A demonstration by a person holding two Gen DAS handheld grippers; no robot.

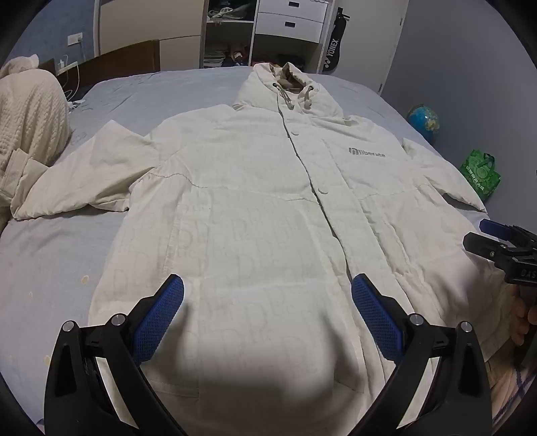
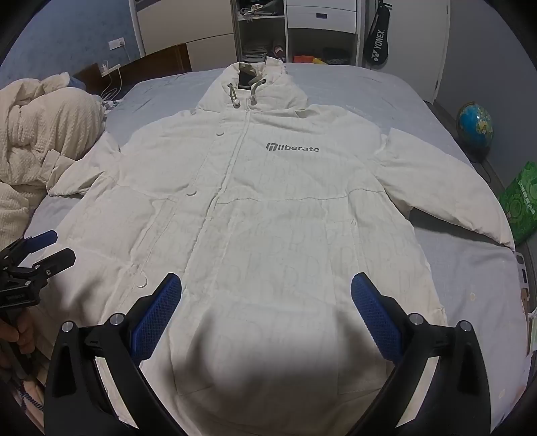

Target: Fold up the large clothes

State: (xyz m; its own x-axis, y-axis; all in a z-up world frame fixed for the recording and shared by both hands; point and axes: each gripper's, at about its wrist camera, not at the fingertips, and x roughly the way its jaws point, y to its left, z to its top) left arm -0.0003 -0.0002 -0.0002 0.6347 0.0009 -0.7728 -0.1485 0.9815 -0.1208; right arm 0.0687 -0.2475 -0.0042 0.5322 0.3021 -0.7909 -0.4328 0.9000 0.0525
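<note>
A large cream hooded jacket (image 1: 255, 208) with a grey "liberate" logo lies flat, front up, on the bed, sleeves spread to both sides, hood at the far end. It also shows in the right wrist view (image 2: 275, 214). My left gripper (image 1: 267, 288) is open and empty above the jacket's lower left part. My right gripper (image 2: 266, 288) is open and empty above the lower right part. Each gripper shows at the edge of the other's view: the right one (image 1: 503, 248), the left one (image 2: 33, 261).
The bed has a pale blue sheet (image 1: 50, 255). A cream knitted blanket (image 1: 30, 117) is heaped at the left by the jacket's sleeve. A globe (image 2: 475, 124) and a green bag (image 2: 520, 204) stand on the floor to the right. Shelves and drawers (image 1: 288, 20) stand behind.
</note>
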